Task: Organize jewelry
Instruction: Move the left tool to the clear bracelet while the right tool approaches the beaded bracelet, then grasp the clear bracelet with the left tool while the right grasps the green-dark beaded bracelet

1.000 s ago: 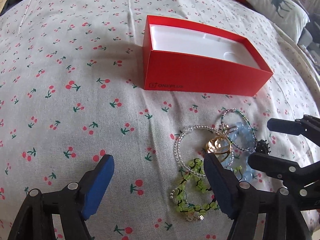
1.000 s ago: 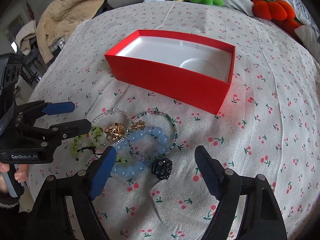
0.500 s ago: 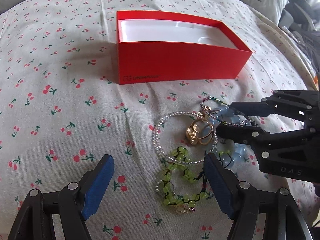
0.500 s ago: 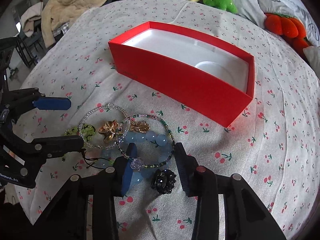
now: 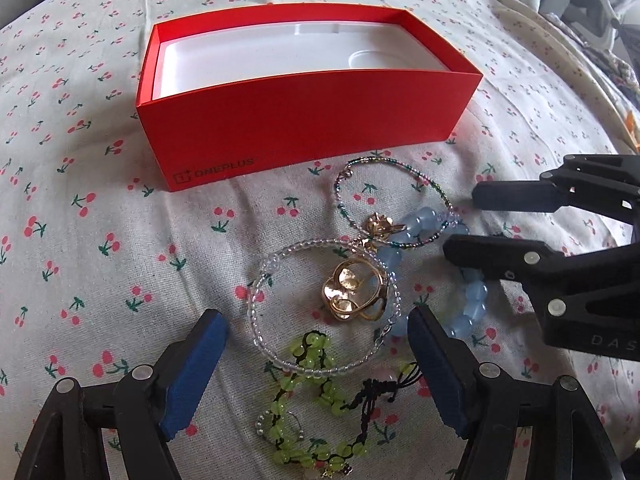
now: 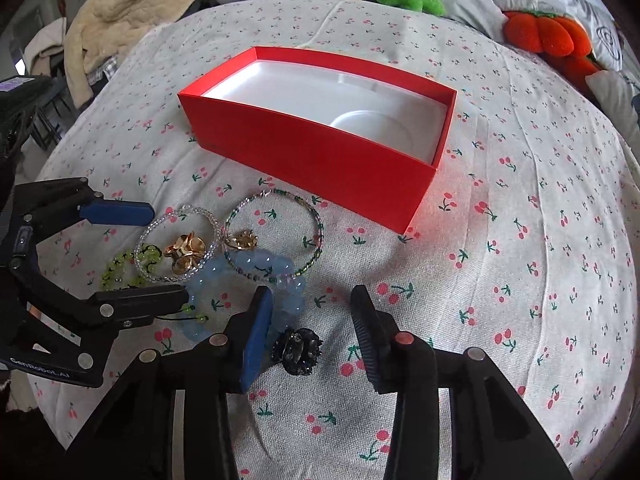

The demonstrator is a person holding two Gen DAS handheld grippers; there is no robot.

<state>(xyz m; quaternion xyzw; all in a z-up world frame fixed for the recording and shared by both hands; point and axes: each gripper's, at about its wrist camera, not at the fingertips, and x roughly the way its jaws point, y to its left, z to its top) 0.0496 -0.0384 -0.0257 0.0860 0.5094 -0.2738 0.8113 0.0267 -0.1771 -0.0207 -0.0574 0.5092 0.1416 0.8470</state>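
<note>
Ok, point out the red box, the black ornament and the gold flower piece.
red box (image 6: 320,152), right wrist view, on its front wall.
black ornament (image 6: 297,346), right wrist view, on its middle.
gold flower piece (image 5: 354,290), left wrist view, on its petals.

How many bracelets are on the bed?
4. The clear bead bracelet lies nearest the left gripper, the green bead bracelet below it, the blue bead bracelet by the right gripper, and the thin multicolour bracelet nearest the red box.

Both wrist views look down, close; sharing jewelry (image 5: 360,280).
</note>
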